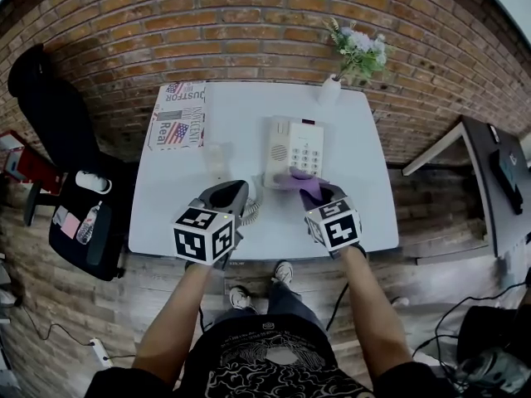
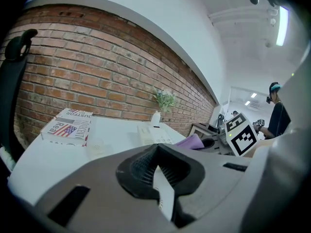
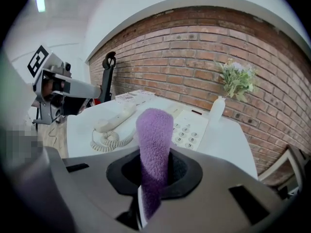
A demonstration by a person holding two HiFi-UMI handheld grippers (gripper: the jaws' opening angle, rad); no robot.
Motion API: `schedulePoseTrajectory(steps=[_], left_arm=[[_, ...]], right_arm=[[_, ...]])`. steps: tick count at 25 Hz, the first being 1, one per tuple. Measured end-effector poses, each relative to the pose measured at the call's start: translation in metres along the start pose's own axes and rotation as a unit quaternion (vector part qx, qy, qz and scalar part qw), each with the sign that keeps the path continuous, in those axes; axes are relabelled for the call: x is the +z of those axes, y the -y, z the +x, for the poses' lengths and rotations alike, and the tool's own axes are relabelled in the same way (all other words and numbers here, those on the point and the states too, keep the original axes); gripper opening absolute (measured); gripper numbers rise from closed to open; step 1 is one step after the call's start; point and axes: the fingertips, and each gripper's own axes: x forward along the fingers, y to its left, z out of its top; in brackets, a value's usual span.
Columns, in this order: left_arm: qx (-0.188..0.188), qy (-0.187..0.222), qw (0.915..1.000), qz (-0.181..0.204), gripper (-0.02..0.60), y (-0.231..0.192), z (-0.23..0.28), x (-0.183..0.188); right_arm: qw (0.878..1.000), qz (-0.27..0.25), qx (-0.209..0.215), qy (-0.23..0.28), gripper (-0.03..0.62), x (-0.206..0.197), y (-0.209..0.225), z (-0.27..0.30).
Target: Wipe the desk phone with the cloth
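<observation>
Forearms (image 1: 178,313) stretch forward in the head view, and the purple cloth (image 1: 303,179) lies over the desk phone's (image 1: 294,150) near edge. Left gripper view: left gripper (image 2: 158,171) jaws pressed together, empty, phone ahead. Right gripper view: right gripper (image 3: 153,178) pinches the cloth upright, hiding part of the keypad.

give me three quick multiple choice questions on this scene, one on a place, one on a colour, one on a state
1. Where is the vase? A) behind the phone, by the wall B) on the floor C) on the chair
2. Cloth colour? A) green B) purple C) white
3. The handset is: A) on its cradle B) on the floor C) lying on the table
Answers: 1 A, it stands past the phone at the wall; 2 B, purple pile in the right gripper; 3 C, it lies beside the phone, cord coiled.
</observation>
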Motion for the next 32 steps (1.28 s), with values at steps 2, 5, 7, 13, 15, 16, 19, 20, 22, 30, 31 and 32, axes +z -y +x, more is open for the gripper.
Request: schedulePoseTrajectory(steps=[2,5,7,13,15,16,19,20,22,30,31,32], left_arm=[[-0.001,0.002,1.0,-0.001,0.005,0.001,0.003,0.004],[0.002,0.003,1.0,-0.001,0.005,0.0,0.009,0.009],[0.007,0.005,1.0,-0.001,0.005,-0.002,0.013,0.012],[0.027,0.007,0.9996,-0.002,0.005,-0.014,0.026,0.022],[0.035,0.008,0.9994,-0.002,0.005,-0.018,0.031,0.026],[0.039,0.009,0.9992,-0.002,0.005,-0.02,0.034,0.028],[0.051,0.012,0.9986,-0.002,0.005,-0.027,0.041,0.035],[0.055,0.012,0.9984,-0.001,0.005,-0.029,0.044,0.037],[0.064,0.009,0.9979,-0.001,0.005,-0.034,0.048,0.039],[0.105,0.011,0.9943,-0.01,0.005,-0.057,0.053,0.044],[0.111,0.012,0.9937,-0.012,0.005,-0.06,0.053,0.045],[0.115,0.013,0.9932,-0.014,0.005,-0.063,0.053,0.045]], right_arm=[[1.0,0.001,-0.005,0.014,0.045,0.014,0.009,-0.007],[0.999,-0.001,-0.007,0.033,0.046,0.037,0.022,-0.013],[0.999,-0.009,-0.007,0.043,0.046,0.052,0.031,-0.014],[0.997,-0.045,0.001,0.059,0.046,0.092,0.055,-0.001],[0.996,-0.061,0.004,0.061,0.046,0.104,0.063,0.006],[0.996,-0.068,0.006,0.063,0.046,0.111,0.067,0.01],[0.994,-0.08,0.017,0.072,0.046,0.131,0.077,0.024],[0.993,-0.086,0.021,0.074,0.046,0.138,0.079,0.028],[0.991,-0.101,0.026,0.077,0.046,0.149,0.083,0.038],[0.985,-0.153,0.046,0.069,0.046,0.169,0.089,0.085],[0.984,-0.156,0.049,0.065,0.046,0.169,0.088,0.091],[0.984,-0.158,0.053,0.061,0.046,0.167,0.087,0.096]])
